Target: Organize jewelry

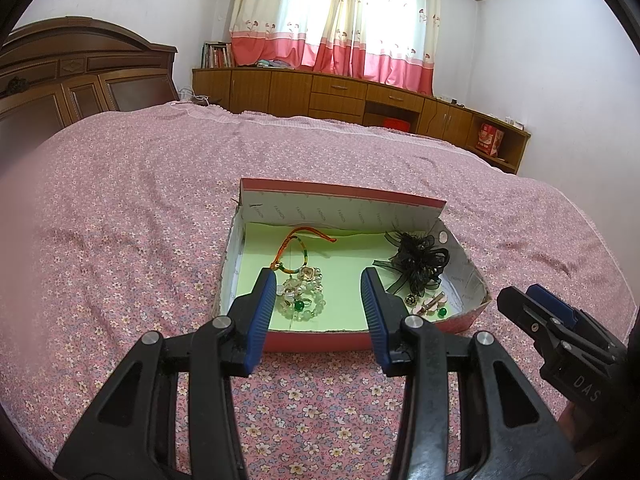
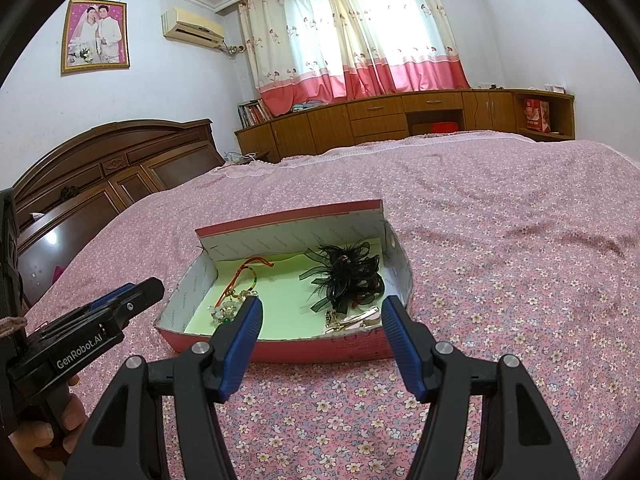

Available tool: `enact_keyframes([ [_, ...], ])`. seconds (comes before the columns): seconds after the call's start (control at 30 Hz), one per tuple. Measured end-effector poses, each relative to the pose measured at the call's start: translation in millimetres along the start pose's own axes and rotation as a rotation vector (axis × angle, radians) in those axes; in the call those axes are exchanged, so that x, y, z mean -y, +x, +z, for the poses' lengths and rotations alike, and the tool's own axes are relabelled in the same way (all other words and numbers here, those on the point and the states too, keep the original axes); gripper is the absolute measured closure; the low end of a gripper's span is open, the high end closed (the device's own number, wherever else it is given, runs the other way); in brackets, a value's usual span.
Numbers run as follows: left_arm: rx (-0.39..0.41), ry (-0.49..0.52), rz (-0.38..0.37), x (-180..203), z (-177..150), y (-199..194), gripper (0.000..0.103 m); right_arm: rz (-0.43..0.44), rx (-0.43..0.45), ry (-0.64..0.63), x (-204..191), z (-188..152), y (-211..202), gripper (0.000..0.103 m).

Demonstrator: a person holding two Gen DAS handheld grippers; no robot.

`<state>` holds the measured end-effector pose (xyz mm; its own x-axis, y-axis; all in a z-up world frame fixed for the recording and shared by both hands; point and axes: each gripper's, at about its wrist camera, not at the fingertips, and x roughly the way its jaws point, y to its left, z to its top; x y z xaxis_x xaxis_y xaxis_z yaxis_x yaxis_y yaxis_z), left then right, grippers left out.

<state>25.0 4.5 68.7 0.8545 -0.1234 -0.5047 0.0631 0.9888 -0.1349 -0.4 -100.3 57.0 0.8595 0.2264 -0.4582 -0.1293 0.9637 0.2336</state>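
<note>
Both grippers hover over the bedspread (image 1: pixel 120 220), short of the box (image 1: pixel 464 322), nothing between either set of fingers.

Left gripper (image 1: pixel 320 280): jaws partly open, empty. Its tips line up with the near wall of the box. Just ahead of its left finger is the bead bracelet (image 1: pixel 306 304), pale beads with a few green ones, piled with small flower pieces. Beyond that, further from the gripper, the woven cord (image 1: pixel 298 250), orange and green, loops toward the back wall.

Box: shallow red cardboard tray, white printed inner walls, green paper lining the floor (image 1: pixel 352 256). Back wall stands taller than the rest. The middle of the floor is bare green paper.

Ahead of the left gripper's right finger, and ahead between the right gripper's fingers: black hair bow (image 2: pixel 348 276), ribbon and feathers, in the right half of the box. Nearer, in the front right corner, small hair clips (image 2: pixel 352 320), gold and pink, touching the bow's edge. A green bead (image 1: pixel 443 312) lies beside them.

Right gripper (image 2: pixel 322 312): jaws wider than the left's, empty, tips at the box's near wall, right finger past the box's right corner.
</note>
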Motion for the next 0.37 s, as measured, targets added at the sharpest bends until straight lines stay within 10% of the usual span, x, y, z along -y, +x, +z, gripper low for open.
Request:
enact_keyframes([
  [0.37, 0.002, 0.005, 0.003, 0.0, 0.0, 0.7, 0.067, 0.000, 0.001, 0.001, 0.0, 0.2, 0.2, 0.038],
])
